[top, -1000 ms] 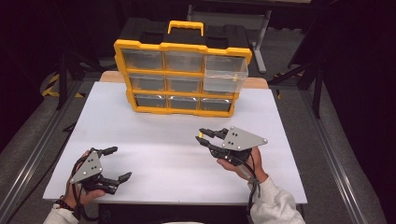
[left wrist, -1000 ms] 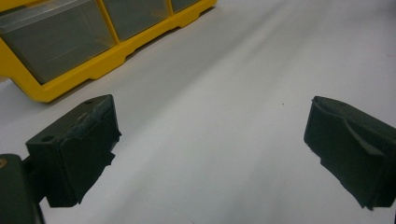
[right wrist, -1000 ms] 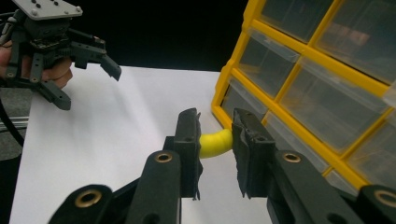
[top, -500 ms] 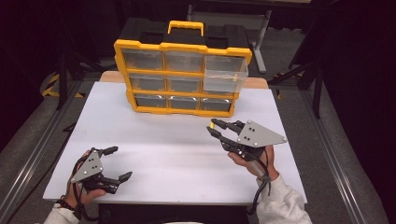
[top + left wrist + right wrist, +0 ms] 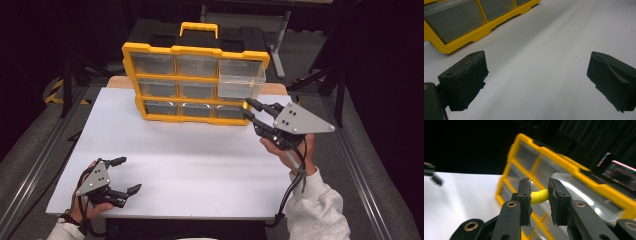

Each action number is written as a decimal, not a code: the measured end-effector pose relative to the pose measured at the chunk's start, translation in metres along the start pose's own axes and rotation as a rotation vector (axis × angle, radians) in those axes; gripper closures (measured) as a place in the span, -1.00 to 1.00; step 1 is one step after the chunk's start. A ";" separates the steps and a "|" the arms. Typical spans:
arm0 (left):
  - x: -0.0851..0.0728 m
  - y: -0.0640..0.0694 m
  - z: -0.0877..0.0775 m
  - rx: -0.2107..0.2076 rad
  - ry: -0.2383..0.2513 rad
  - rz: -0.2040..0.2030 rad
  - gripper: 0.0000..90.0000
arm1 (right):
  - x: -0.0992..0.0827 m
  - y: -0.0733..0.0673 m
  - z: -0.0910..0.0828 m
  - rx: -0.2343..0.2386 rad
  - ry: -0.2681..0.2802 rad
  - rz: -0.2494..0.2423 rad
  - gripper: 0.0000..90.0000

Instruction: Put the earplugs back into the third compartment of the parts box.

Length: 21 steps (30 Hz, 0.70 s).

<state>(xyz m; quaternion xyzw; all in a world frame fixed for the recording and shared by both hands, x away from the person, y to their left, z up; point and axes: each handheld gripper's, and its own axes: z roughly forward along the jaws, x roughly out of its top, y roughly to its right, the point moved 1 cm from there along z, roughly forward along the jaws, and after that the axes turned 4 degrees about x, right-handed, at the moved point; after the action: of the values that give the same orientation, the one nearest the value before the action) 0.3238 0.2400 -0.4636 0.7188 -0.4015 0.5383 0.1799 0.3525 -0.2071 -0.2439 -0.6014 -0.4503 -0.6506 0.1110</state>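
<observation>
No readable text or labels

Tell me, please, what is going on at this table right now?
A person works at a white table with a gripper in each hand. The right gripper is shut on a small yellow piece and is raised beside a yellow parts organizer, close to its clear drawer that sticks out at the upper right. The left gripper rests open at the table's near edge.

Left gripper (image 5: 122, 175) is resting low at the near left, held in the left hand (image 5: 87, 202), its jaws standing wide apart. Right gripper (image 5: 251, 110) is hovering raised at the far right, gripped by the right hand (image 5: 290, 147), jaws drawn close together.
</observation>
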 end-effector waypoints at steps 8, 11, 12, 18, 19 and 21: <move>0.000 0.000 0.000 0.000 -0.003 0.001 -0.91 | 0.018 0.045 0.020 -0.072 -0.061 0.041 0.61; -0.001 0.000 0.001 0.000 -0.005 0.001 -0.91 | 0.018 0.054 0.027 -0.075 -0.072 0.067 0.60; -0.001 0.000 0.001 -0.002 -0.005 0.001 -0.90 | 0.017 0.062 0.034 -0.090 -0.093 0.086 0.59; 0.000 0.000 0.002 -0.008 -0.002 -0.003 -0.90 | 0.009 0.078 0.049 -0.114 -0.132 0.144 0.58; -0.001 0.000 0.002 -0.009 -0.001 -0.005 -0.90 | 0.004 0.083 0.053 -0.123 -0.140 0.172 0.57; -0.001 -0.001 0.003 -0.012 -0.006 -0.008 -0.90 | 0.000 0.088 0.056 -0.123 -0.148 0.195 0.53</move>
<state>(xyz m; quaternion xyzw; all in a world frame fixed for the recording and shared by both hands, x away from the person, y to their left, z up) 0.3263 0.2392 -0.4652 0.7211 -0.4024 0.5329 0.1849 0.4512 -0.2165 -0.2118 -0.6943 -0.3560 -0.6168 0.1032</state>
